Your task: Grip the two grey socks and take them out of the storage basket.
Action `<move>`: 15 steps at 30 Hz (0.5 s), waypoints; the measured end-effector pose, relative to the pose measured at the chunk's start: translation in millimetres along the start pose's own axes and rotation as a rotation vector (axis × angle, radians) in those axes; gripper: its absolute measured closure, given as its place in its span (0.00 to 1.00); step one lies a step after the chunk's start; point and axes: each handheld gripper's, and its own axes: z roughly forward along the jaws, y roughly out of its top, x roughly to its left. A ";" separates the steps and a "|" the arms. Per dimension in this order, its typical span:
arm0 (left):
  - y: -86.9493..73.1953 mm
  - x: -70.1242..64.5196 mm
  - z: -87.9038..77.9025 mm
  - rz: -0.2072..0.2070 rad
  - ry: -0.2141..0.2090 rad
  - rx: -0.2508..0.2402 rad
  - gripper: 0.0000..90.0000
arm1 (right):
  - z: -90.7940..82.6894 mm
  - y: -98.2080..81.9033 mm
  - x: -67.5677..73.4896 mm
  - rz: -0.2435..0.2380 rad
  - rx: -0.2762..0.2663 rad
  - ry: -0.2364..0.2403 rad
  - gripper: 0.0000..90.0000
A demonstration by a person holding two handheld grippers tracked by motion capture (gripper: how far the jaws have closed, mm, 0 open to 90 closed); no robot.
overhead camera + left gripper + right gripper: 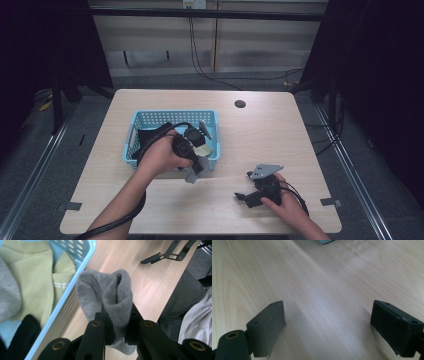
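A grey sock hangs folded between the jaws of my left gripper, which is shut on it just outside the front rim of the blue basket. In the high view the grey sock dangles below the left gripper at the basket's near edge. My right gripper rests low over the table near the front right, its jaws wide open with bare wood between them.
The basket holds a light green garment, a grey piece and a black one. A round cable hole sits near the table's far edge. Cables trail from both grippers.
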 end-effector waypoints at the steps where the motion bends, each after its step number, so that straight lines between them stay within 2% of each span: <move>1: 0.1 0.0 1.9 0.008 -0.001 0.001 0.90 | 0.0 0.0 0.0 0.000 0.000 0.000 0.13; 4: -0.4 -2.7 12.1 0.017 -0.008 0.009 0.89 | -0.1 0.1 0.0 -0.001 0.003 -0.001 0.13; 15: 0.1 -7.0 33.8 0.040 -0.017 0.022 0.88 | -0.2 0.0 -0.1 -0.002 0.003 0.000 0.13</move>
